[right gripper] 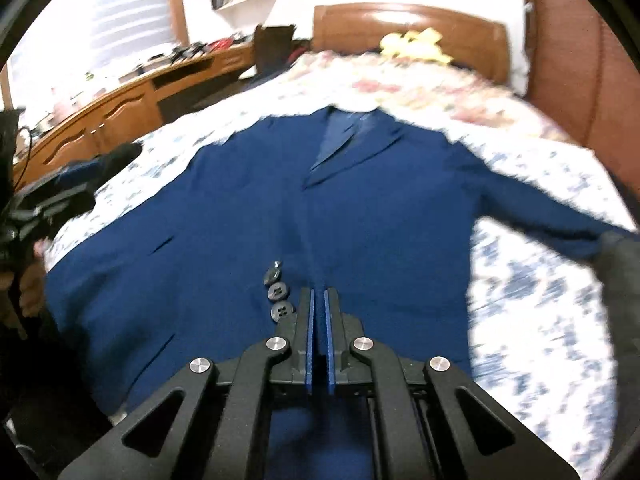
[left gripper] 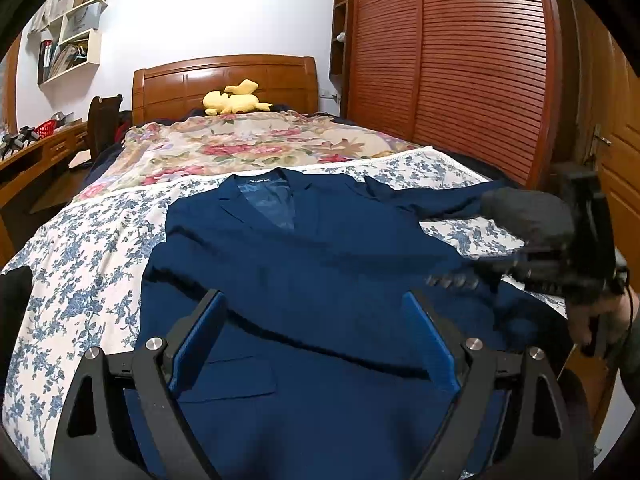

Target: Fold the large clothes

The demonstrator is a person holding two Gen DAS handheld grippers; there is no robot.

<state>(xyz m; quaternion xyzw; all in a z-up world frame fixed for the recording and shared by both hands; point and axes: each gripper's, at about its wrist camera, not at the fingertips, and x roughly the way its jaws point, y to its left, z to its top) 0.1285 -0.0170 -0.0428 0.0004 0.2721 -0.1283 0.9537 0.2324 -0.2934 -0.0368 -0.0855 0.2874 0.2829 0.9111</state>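
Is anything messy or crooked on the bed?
A little. The blue jacket lies flat on the flowered sheet, but its sleeves are uneven: one sleeve sticks out sideways, while the other seems tucked in.

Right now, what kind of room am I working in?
Most likely a bedroom in a home. A bed with a wooden headboard carries the navy jacket spread on a floral sheet, a louvred wardrobe stands alongside, and a yellow plush toy sits by the headboard.

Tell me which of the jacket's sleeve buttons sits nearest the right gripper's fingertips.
The lowest button of the row on the blue jacket, just left of the shut right gripper; the other two lie farther up the row.
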